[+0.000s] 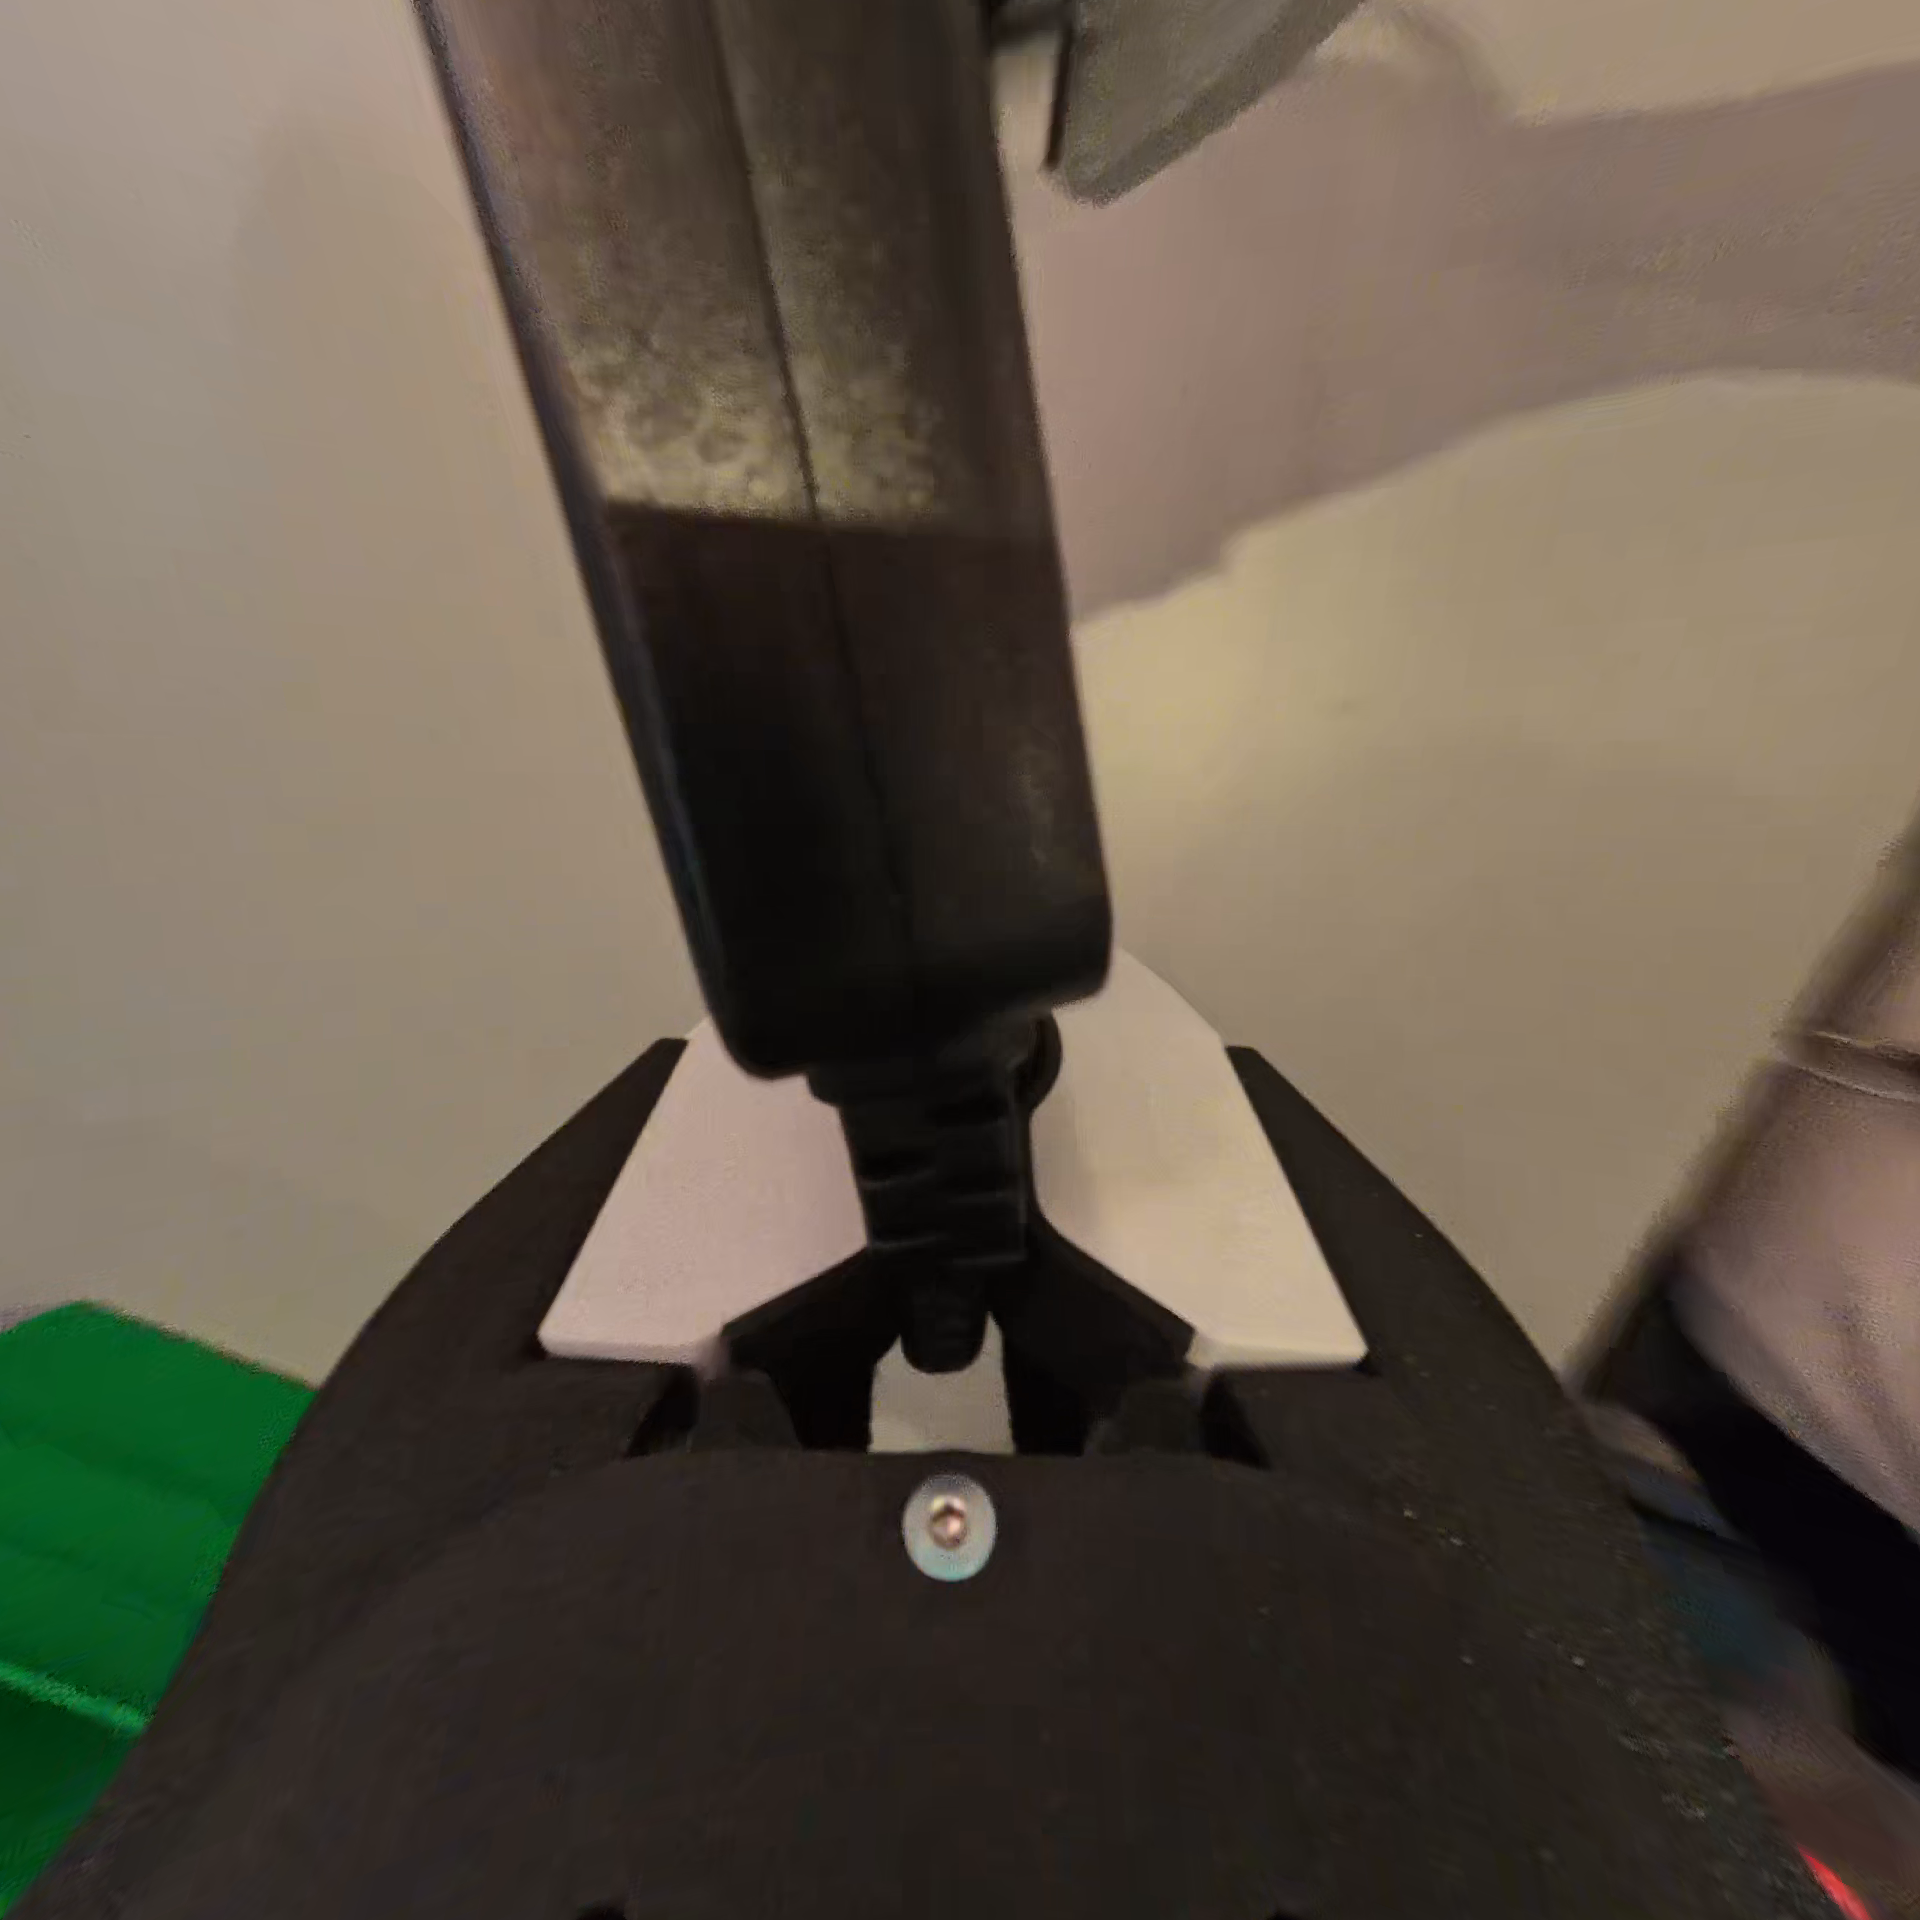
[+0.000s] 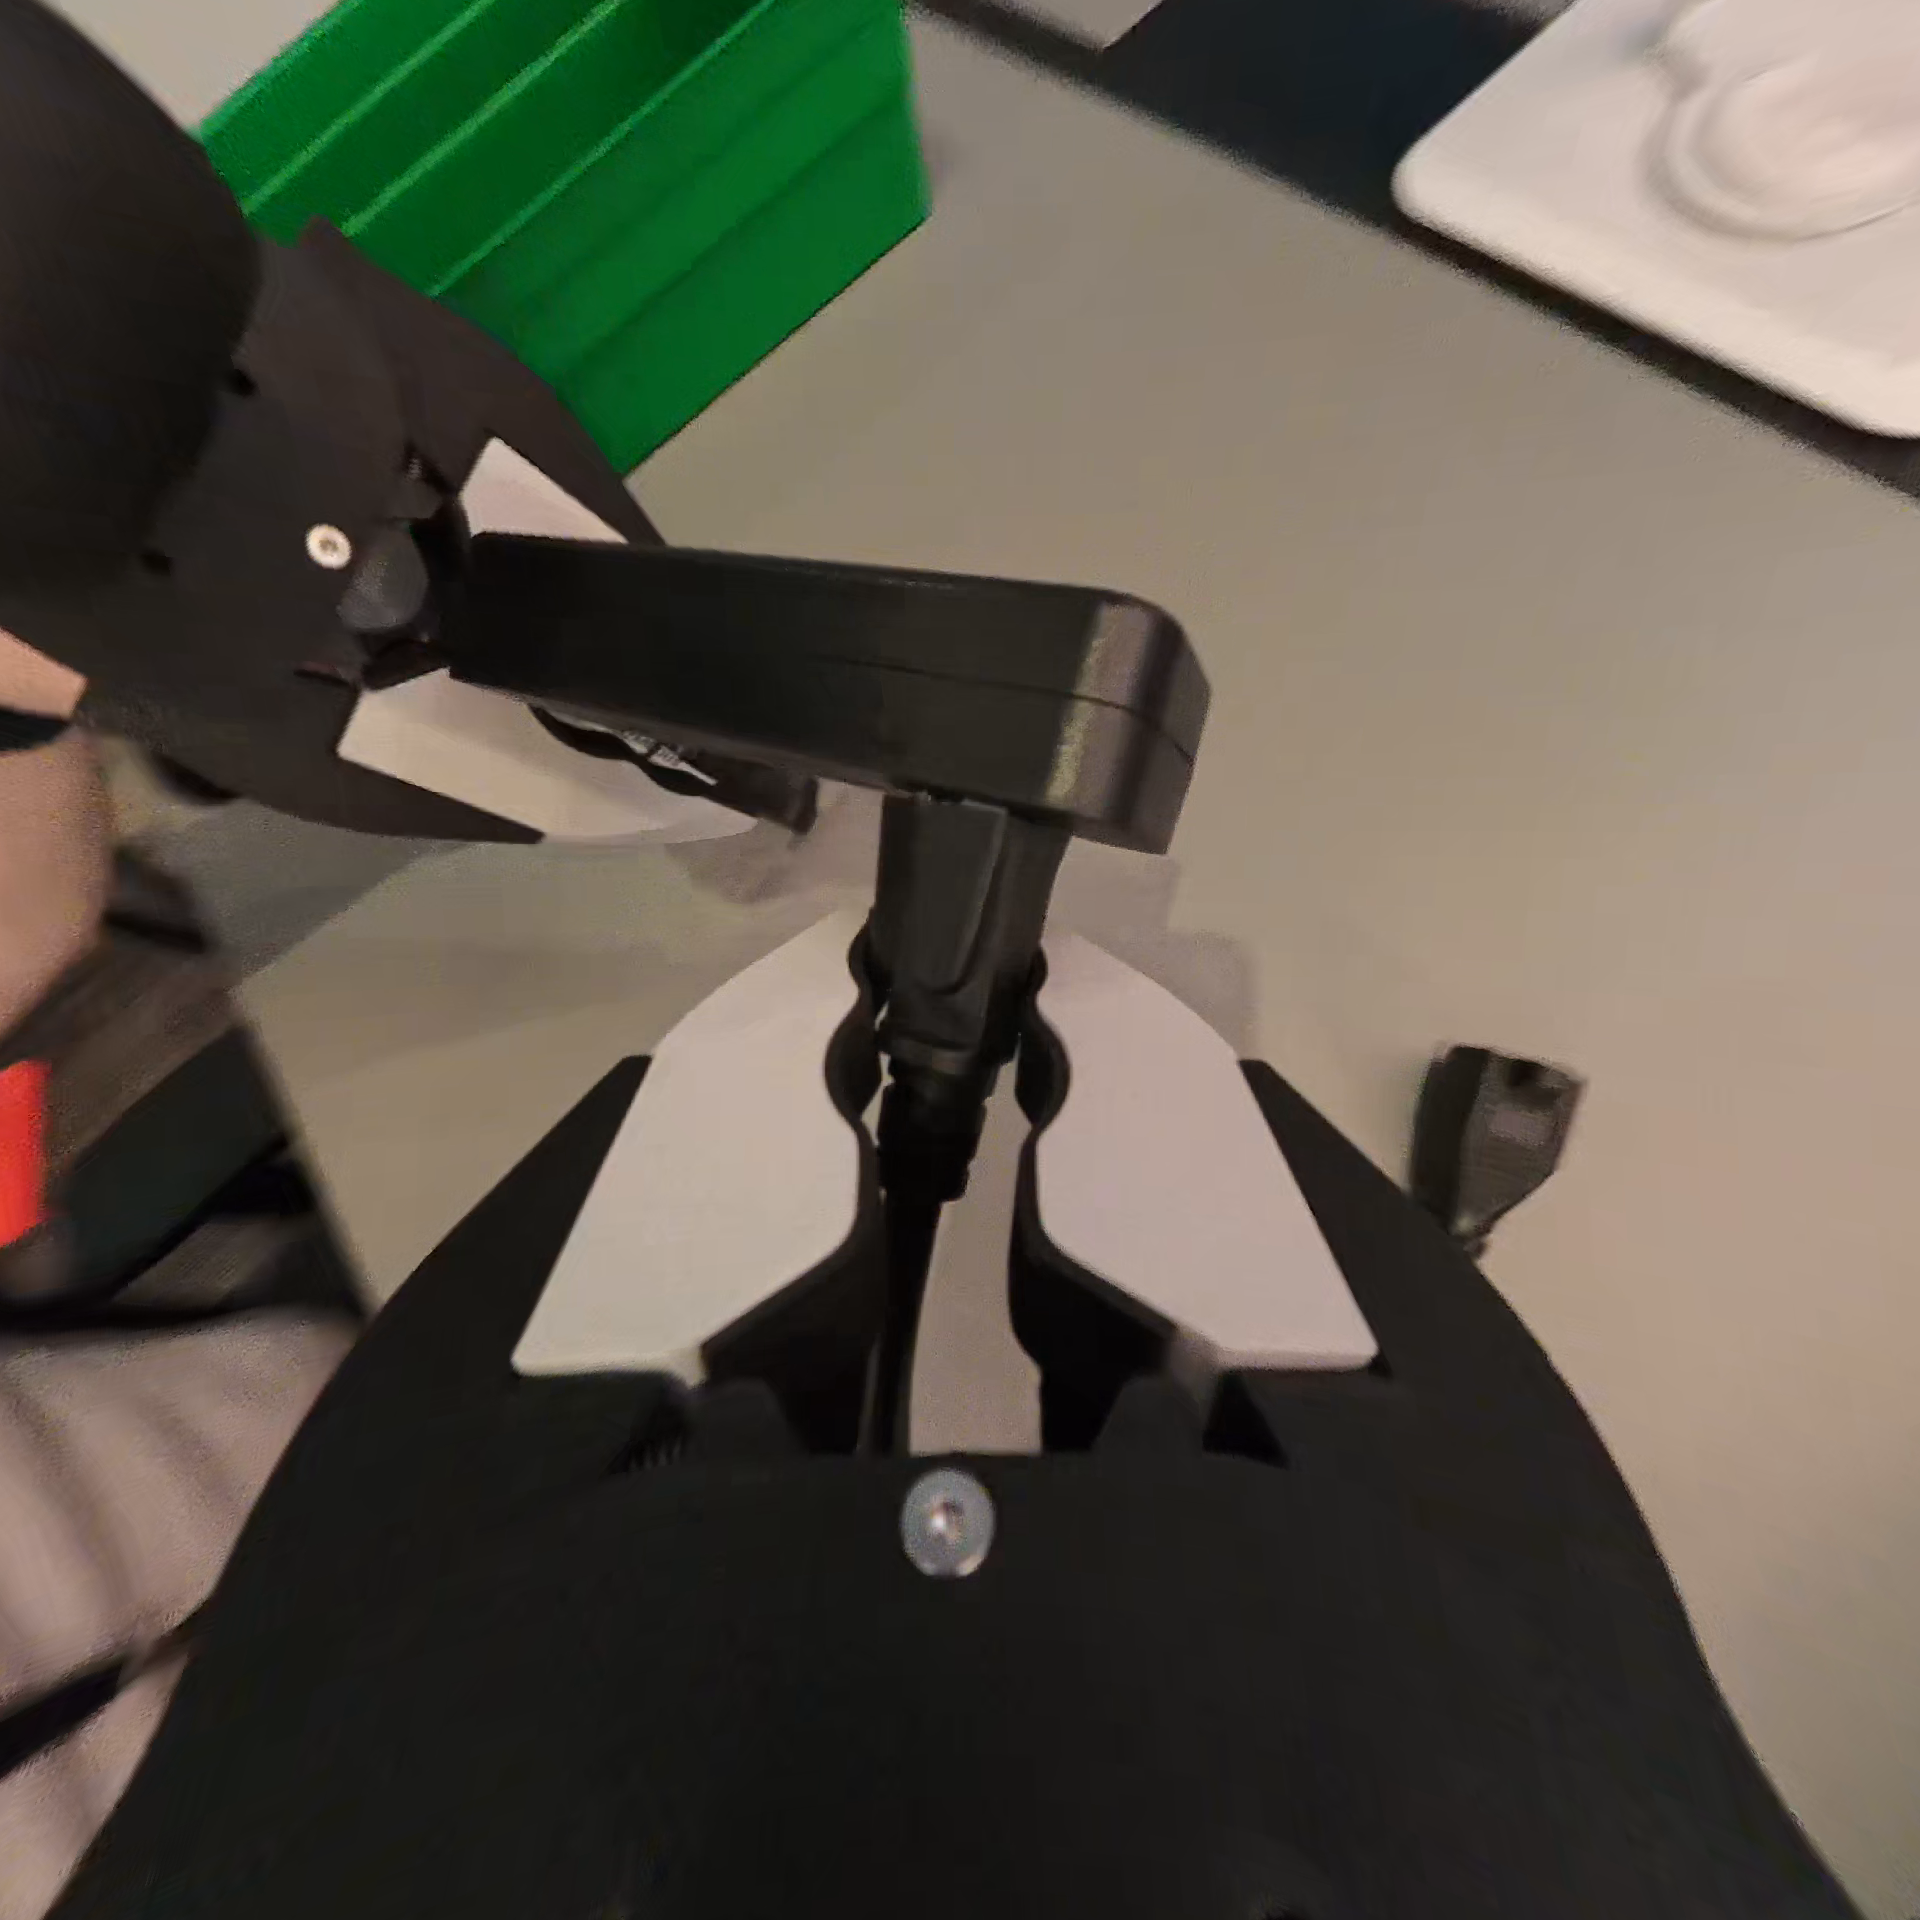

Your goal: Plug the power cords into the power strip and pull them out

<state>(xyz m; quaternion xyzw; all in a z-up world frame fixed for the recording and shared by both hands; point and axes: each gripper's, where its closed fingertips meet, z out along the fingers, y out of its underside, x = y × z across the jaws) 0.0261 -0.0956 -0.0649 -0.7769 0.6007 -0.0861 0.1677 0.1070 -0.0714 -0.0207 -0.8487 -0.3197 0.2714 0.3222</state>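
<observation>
The left tongs (image 2: pixel 582 717) grip one end of the black power strip (image 2: pixel 831 686) and hold it up in the air above the grey desk (image 2: pixel 1351 623). In the left wrist view, the power strip (image 1: pixel 810 623) sticks up and away from the left tongs (image 1: pixel 951 1049), and its own thick cord end (image 1: pixel 935 1195) sits right between the two white fingers (image 1: pixel 644 1216). The fingers there stand apart, and only the black inner parts touch the cord end.

The right tongs (image 2: pixel 951 997) are closed tight on a black plug (image 2: pixel 956 935). The plug points up into the far end of the power strip and touches its underside. The plug's thin black cord (image 2: pixel 899 1299) runs back down between the white fingers (image 2: pixel 707 1195).

Another black plug (image 2: pixel 1496 1132) lies alone on the desk, off to the right of the right tongs.

A green box (image 2: pixel 623 208) stands on the desk behind the left tongs. A white tray (image 2: pixel 1558 208) lies at the far right corner with something round and clear on it. Both pictures are a little blurry.
</observation>
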